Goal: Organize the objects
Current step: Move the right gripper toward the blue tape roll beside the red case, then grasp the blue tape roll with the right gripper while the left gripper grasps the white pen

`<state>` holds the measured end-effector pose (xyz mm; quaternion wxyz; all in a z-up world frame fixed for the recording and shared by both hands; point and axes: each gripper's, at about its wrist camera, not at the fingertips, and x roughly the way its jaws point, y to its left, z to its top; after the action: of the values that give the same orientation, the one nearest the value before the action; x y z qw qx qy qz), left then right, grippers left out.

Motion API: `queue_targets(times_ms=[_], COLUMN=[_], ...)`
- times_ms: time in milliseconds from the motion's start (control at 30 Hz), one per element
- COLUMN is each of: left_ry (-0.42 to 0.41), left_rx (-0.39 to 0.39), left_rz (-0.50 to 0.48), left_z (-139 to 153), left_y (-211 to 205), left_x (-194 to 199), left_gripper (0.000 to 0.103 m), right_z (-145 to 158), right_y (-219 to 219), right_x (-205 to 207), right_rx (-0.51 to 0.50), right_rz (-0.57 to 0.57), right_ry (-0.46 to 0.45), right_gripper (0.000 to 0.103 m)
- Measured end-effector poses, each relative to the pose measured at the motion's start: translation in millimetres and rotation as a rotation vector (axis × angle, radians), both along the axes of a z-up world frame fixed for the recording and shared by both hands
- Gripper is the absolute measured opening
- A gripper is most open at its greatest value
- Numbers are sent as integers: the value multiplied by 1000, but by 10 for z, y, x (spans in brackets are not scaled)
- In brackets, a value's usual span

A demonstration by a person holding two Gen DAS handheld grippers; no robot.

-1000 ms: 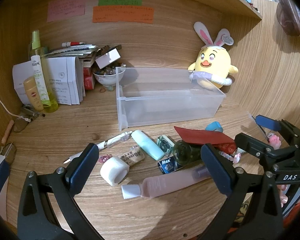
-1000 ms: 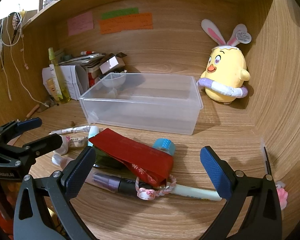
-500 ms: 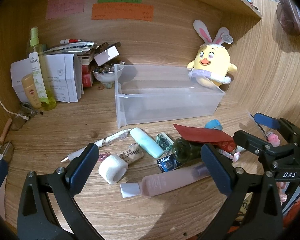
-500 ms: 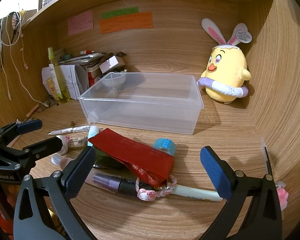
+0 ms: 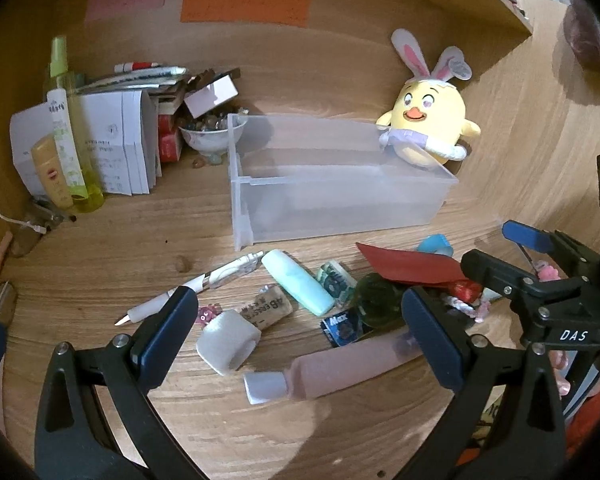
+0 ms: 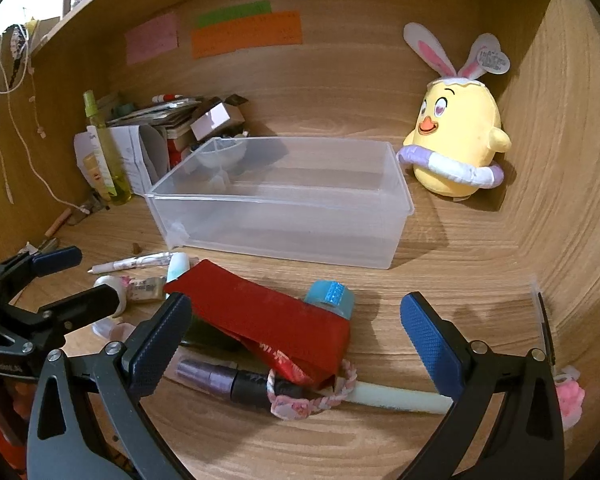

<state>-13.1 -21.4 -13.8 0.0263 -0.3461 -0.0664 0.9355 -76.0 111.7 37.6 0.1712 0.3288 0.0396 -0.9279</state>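
Observation:
A clear plastic bin [image 5: 340,204] [image 6: 284,216] stands empty on the wooden desk. In front of it lies a scatter of small items: a white pen [image 5: 204,284], a mint tube [image 5: 298,282], a white tape roll [image 5: 228,342], a pink tube [image 5: 340,368], a red pouch [image 5: 408,268] [image 6: 260,316], a blue tape roll [image 6: 332,296] and a braided bracelet [image 6: 312,400]. My left gripper [image 5: 300,332] is open and empty above the white roll and pink tube. My right gripper [image 6: 296,336] is open and empty over the red pouch.
A yellow bunny-eared plush [image 6: 456,148] sits at the back right. Papers, bottles [image 5: 68,128] and a small bowl [image 5: 212,136] crowd the back left corner. A pink charm [image 6: 568,396] lies at the right wall. The shelf walls close in on both sides.
My left gripper has moved slightly forward and down toward the scattered items. The right gripper has barely moved. Nothing was picked up.

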Motion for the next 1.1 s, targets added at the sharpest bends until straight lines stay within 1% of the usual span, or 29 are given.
queue_targets(times_ms=[167, 200, 233, 300, 467, 567, 633, 800, 900, 1000, 1067, 1100], left_ry=[-23, -28, -33, -57, -88, -112, -147, -226, -230, -231, -233, -236], left_rx=[18, 19, 18, 7, -7, -21, -22, 4, 5, 5, 9, 14], left_rz=[30, 39, 45, 45, 75, 81, 79, 62, 47, 28, 11, -2], left_z=[-75, -89, -96, -119, -161, -193, -251, -406, -421, -422, -421, -423], left_y=[-154, -196, -225, -280, -449, -558, -638, -769, -780, -774, -763, -758], left_x=[-96, -119, -138, -199, -308, -376, -437, -538, -550, -569, -581, -596], left_gripper=[103, 101, 92, 79, 76, 68, 58, 46, 45, 40, 34, 27], right_z=[-49, -58, -74, -101, -145, -163, -188, -263, -319, -375, -403, -409], right_y=[-1, 6, 19, 49, 141, 183, 220, 291, 297, 278, 261, 257], right_x=[-112, -137, -175, -244, -433, -525, -595, -692, -726, -748, -762, -765], right_rx=[6, 2, -4, -17, -43, -36, -34, -48, -46, -43, -43, -46], right_rz=[6, 4, 2, -3, -20, -34, -43, -51, -56, -49, -43, -39], right_ry=[-21, -27, -37, -57, -103, -118, -135, -175, -196, -220, -232, -236], right_gripper=[103, 103, 103, 103, 102, 98, 95, 85, 80, 75, 72, 70])
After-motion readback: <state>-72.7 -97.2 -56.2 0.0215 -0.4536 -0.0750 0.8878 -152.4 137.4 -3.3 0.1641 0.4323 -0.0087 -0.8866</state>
